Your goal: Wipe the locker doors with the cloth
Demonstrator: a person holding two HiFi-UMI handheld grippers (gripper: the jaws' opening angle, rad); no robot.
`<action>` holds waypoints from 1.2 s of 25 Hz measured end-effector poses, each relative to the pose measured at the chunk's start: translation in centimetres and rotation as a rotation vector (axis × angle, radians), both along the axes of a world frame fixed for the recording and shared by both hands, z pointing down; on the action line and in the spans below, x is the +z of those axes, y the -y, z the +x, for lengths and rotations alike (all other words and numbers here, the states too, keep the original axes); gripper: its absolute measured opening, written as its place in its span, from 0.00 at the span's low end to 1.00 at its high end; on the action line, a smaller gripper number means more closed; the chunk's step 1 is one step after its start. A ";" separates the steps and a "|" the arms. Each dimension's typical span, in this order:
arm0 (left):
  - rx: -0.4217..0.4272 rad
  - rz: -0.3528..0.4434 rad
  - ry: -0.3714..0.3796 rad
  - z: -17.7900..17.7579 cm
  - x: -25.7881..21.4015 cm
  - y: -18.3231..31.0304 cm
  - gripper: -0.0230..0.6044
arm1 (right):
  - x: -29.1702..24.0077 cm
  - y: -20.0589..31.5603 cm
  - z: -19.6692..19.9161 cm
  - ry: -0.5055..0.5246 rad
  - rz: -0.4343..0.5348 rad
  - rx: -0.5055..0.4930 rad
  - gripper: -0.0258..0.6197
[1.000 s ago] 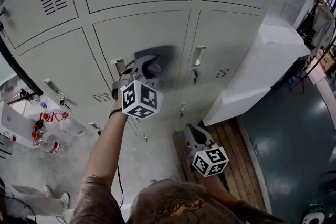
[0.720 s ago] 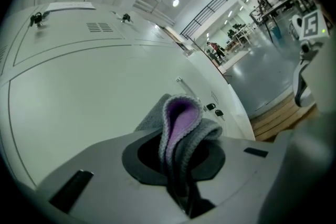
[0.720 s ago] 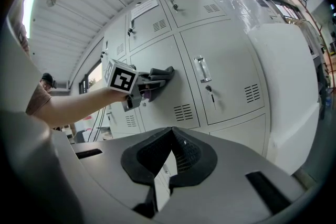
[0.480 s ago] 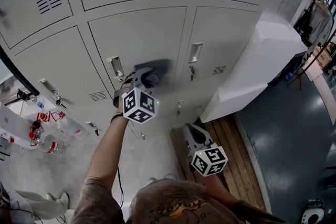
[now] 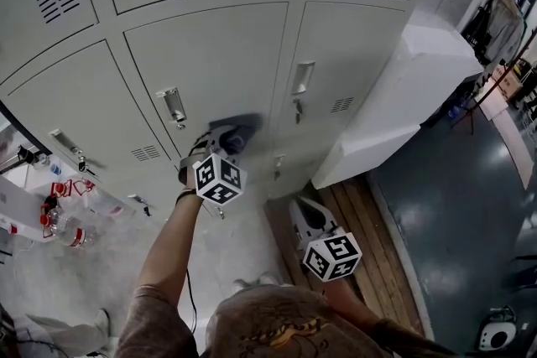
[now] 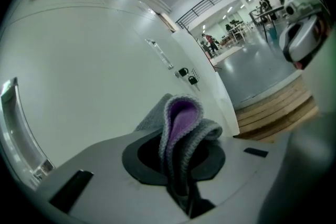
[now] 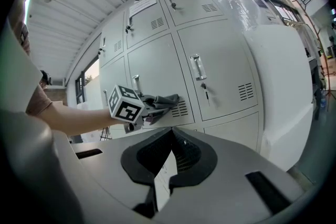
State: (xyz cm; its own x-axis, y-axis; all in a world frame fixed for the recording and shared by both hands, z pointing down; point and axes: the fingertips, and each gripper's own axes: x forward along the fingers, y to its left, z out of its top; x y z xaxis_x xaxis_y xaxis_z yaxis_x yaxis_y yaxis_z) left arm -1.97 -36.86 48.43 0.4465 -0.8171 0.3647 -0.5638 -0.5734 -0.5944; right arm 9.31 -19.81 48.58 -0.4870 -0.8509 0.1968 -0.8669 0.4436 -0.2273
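Note:
A grey cloth [image 5: 242, 128] with a purple inner face lies pressed against the middle locker door [image 5: 218, 54], below and to the right of its handle [image 5: 172, 105]. My left gripper [image 5: 231, 140] is shut on the cloth. In the left gripper view the folded cloth [image 6: 181, 118] sticks out from between the jaws of the left gripper [image 6: 179, 147], touching the pale door [image 6: 79, 60]. My right gripper [image 5: 304, 210] hangs lower, away from the lockers, with nothing in it. In the right gripper view the right gripper [image 7: 171, 136] has its jaws together, and the cloth [image 7: 164, 99] shows on the door beyond.
A white cabinet [image 5: 419, 88] stands against the lockers on the right, above a wooden platform [image 5: 369, 222]. Bottles and red items [image 5: 63, 218] sit on the floor at the left. The neighbouring door [image 5: 352, 38] has a handle and a keyed lock.
My left gripper has slid the cloth down the middle door, from level with the handle to below it. The right gripper has hardly moved.

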 end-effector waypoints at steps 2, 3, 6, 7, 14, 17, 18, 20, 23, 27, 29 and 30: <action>-0.005 -0.023 -0.013 0.0 1.0 0.0 0.10 | 0.0 0.0 0.2 -0.005 -0.003 0.005 0.04; -0.008 -0.035 -0.024 0.0 1.5 0.0 0.10 | 0.1 0.0 0.3 -0.006 -0.004 0.008 0.04; -0.016 -0.076 -0.048 0.1 3.1 0.0 0.10 | 0.2 -0.1 0.7 -0.009 -0.009 0.020 0.04; -0.018 -0.089 -0.046 0.1 3.7 0.0 0.10 | 0.3 -0.1 0.8 -0.010 -0.010 0.023 0.04; -0.017 -0.183 -0.030 0.3 7.8 -0.3 0.10 | 0.3 0.1 1.0 -0.009 -0.013 0.030 0.04; -0.017 -0.214 -0.019 0.3 8.8 -0.6 0.11 | 0.3 0.2 0.8 -0.006 -0.013 0.026 0.04; -0.017 -0.223 -0.011 0.2 9.1 -0.7 0.11 | 0.3 0.2 0.7 -0.005 -0.013 0.025 0.04; -0.015 -0.241 0.005 0.1 9.7 -1.0 0.11 | 0.3 0.2 0.6 -0.002 -0.013 0.023 0.04; -0.006 -0.266 0.028 0.2 10.5 -1.6 0.11 | 0.4 0.2 0.5 0.002 -0.013 0.020 0.04; 0.014 -0.293 0.059 0.5 11.6 -2.9 0.11 | 0.4 0.0 0.3 0.006 -0.011 0.015 0.04; 0.012 -0.301 0.054 0.4 11.7 -3.4 0.11 | 0.3 -0.1 0.3 0.007 -0.008 0.012 0.04; 0.011 -0.303 0.051 0.4 11.7 -3.6 0.11 | 0.3 -0.1 0.2 0.007 -0.007 0.011 0.04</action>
